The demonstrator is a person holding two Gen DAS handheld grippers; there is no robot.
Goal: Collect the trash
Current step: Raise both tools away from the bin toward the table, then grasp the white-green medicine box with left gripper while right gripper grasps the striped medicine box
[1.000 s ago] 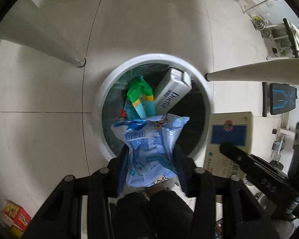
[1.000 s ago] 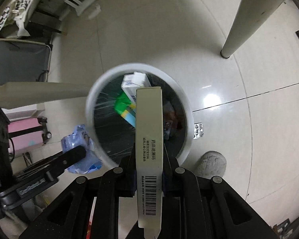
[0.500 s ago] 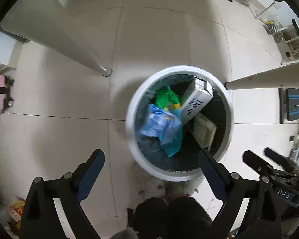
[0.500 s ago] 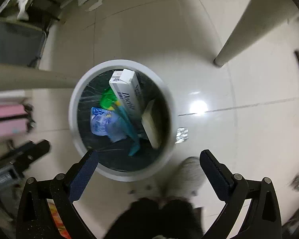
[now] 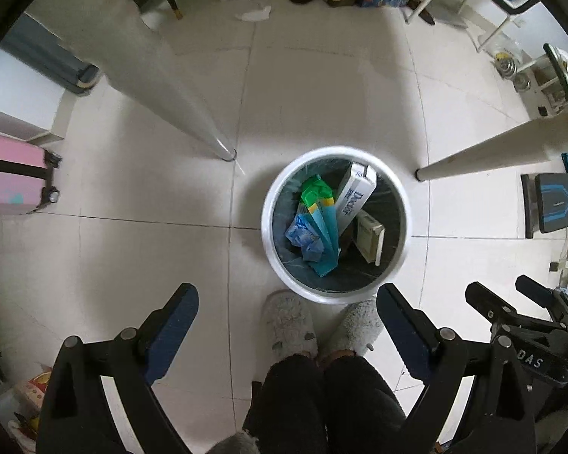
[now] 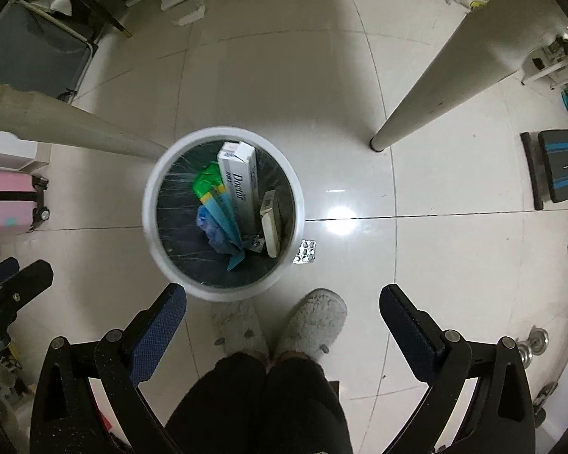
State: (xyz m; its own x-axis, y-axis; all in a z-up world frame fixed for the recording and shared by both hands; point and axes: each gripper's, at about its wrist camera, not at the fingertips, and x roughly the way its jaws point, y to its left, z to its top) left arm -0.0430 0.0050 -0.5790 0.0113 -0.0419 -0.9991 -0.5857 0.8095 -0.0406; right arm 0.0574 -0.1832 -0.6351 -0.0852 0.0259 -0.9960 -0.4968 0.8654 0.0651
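A white round trash bin with a dark liner stands on the tiled floor. Inside lie a blue plastic bag, a green and teal wrapper, a white "Doctor" box and a cream carton. My left gripper is open and empty, high above the bin. My right gripper is open and empty too. A silver blister pack lies on the floor beside the bin.
Table legs slant beside the bin. The person's grey slippers stand just before it. A pink suitcase is at the left, a black and blue bench at the right. Clutter lines the far wall.
Both grippers opened: the blue bag and the cream carton dropped into the bin. Both grippers then rose well above the bin.
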